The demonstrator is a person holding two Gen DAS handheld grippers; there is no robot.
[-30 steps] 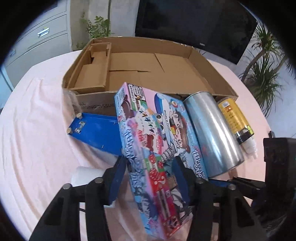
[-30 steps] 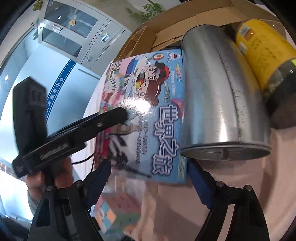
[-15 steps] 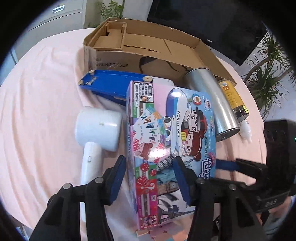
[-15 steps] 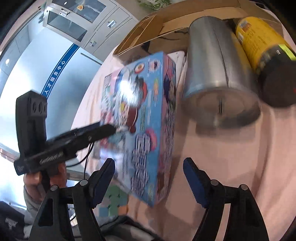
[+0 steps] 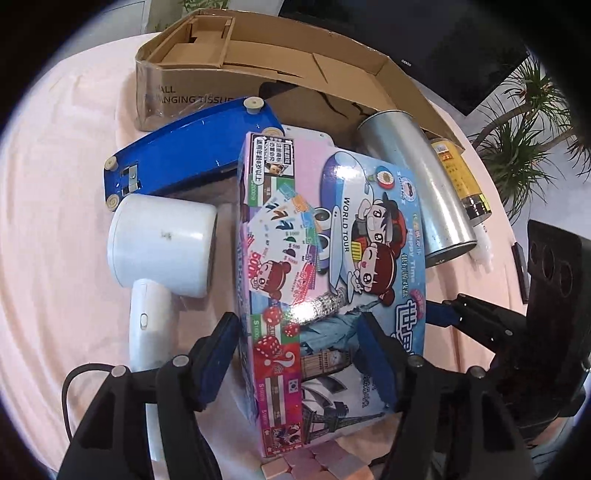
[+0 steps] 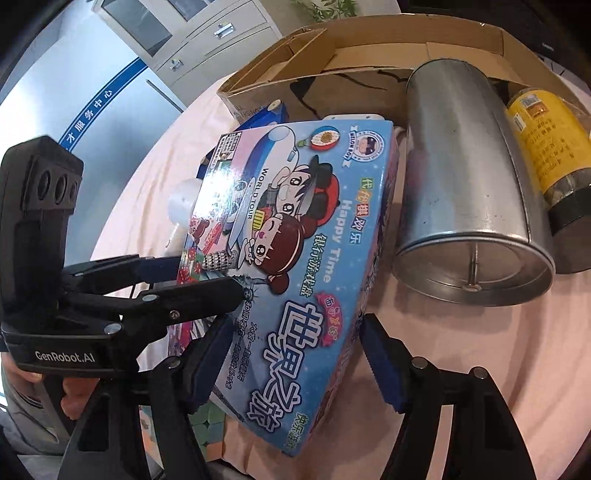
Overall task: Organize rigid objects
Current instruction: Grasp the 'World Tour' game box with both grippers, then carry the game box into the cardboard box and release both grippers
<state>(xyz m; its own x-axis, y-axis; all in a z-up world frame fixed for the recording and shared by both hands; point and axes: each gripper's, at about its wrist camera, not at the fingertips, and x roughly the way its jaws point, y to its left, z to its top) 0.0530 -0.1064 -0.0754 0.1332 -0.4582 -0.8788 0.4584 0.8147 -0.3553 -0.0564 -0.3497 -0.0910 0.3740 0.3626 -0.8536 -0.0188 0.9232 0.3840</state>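
Worktop (image 5: 55,184): pink cloth.
Carton (image 5: 207,92), far: "...ANGING TISSUE".
Game box (image 5: 332,266), centre: "WORLD TOUR", "Happy Time".
Left gripper (image 5: 301,360): fingers clamping game box.
Right gripper (image 6: 295,363): fingers parted, straddling box; "GenRobot.AI" on the other gripper.

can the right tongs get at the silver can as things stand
Probably not directly. The right tongs straddle the game box, so that has to be let go first. The silver can lies just right of the box, its near end uncovered.

An office: filing cabinets (image 6: 207,33), wall monitor (image 5: 461,48), potted plants (image 5: 524,122).
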